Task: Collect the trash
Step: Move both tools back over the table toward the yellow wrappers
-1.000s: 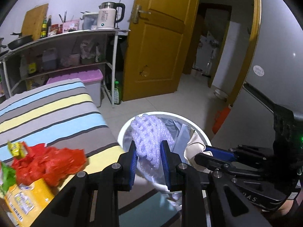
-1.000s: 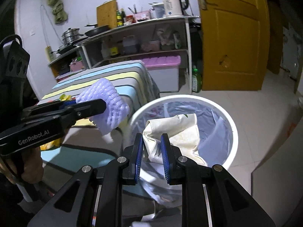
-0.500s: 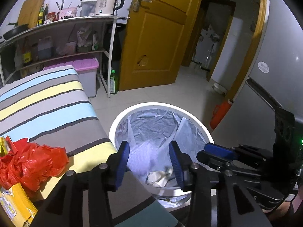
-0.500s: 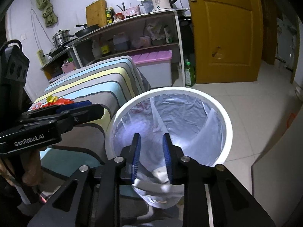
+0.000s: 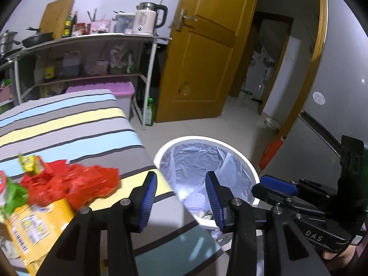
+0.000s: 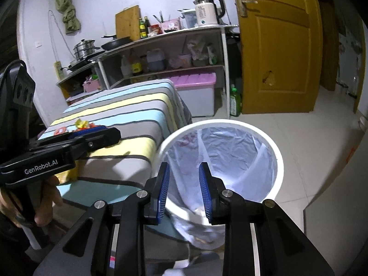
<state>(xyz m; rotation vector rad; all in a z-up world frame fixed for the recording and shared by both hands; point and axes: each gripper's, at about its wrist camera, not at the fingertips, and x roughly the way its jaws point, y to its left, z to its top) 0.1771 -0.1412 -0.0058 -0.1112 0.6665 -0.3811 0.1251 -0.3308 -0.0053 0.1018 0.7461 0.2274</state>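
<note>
A white trash bin (image 5: 249, 168) lined with a clear bag stands on the floor beside the striped table; it also shows in the right wrist view (image 6: 277, 154). A purple foam net (image 5: 195, 201) lies inside it with other scraps. My left gripper (image 5: 181, 192) is open and empty over the table edge next to the bin. My right gripper (image 6: 184, 185) is open and empty above the bin's near rim. A red plastic bag (image 5: 71, 184), a yellow packet (image 5: 34, 227) and a small yellow wrapper (image 5: 28, 162) lie on the table at left.
The striped tablecloth (image 5: 69, 124) covers the table. A shelf rack (image 5: 87, 53) with a kettle (image 5: 147, 19), bottles and pans stands behind. A wooden door (image 5: 200, 69) is open at the back. A green bottle (image 6: 235, 102) and a purple-lidded box (image 6: 197, 92) sit on the floor.
The left gripper let go of the purple foam net and the right let go of a crumpled paper bag; both dropped into the bin. Both grippers opened wider and the left shifted toward the table.
</note>
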